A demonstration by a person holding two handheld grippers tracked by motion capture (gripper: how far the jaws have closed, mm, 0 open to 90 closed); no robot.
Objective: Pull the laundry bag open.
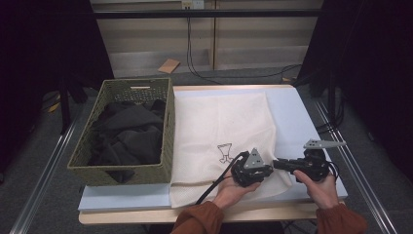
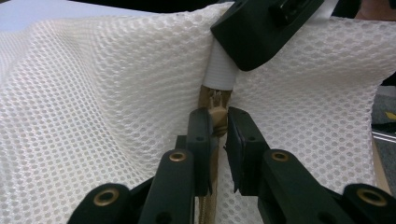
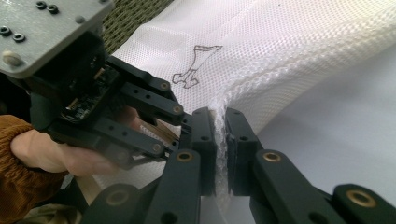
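Sitting at centre left of the high view: woven basket (image 1: 124,168) full of dark clothes (image 1: 127,134). Lying right of it across the bench (image 1: 302,122): white mesh laundry bag (image 1: 221,126), small dark drawing (image 1: 224,152) near its lower middle. Gripping the bag's zipper pull (image 2: 217,113) at lower centre: left tool (image 1: 265,171), jaws pinching it narrowly. Clamping a fold of the bag's mesh edge just right of that: right tool (image 1: 277,165), jaws nearly together, mesh squeezed between.
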